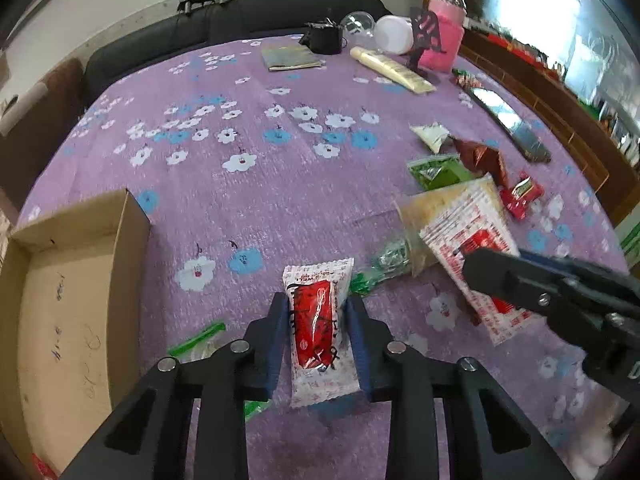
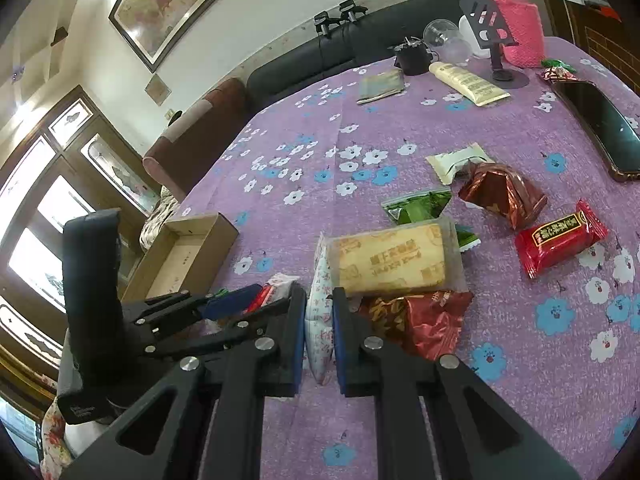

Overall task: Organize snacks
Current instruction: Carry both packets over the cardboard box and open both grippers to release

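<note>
Both grippers are at the pick-up step: the left gripper [image 1: 318, 330] jaws clamp a red-and-white snack packet [image 1: 318, 332] at lower centre, the right gripper [image 2: 319, 330] jaws pinch a white packet [image 2: 319, 320], next likely carrying each to the cardboard box [image 1: 76, 280] at left.

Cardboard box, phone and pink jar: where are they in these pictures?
cardboard box [image 1: 60, 320], left wrist view, on its bare inner floor.
phone [image 2: 600, 124], right wrist view, middle of its dark screen.
pink jar [image 1: 446, 36], left wrist view, on its pink body.
</note>
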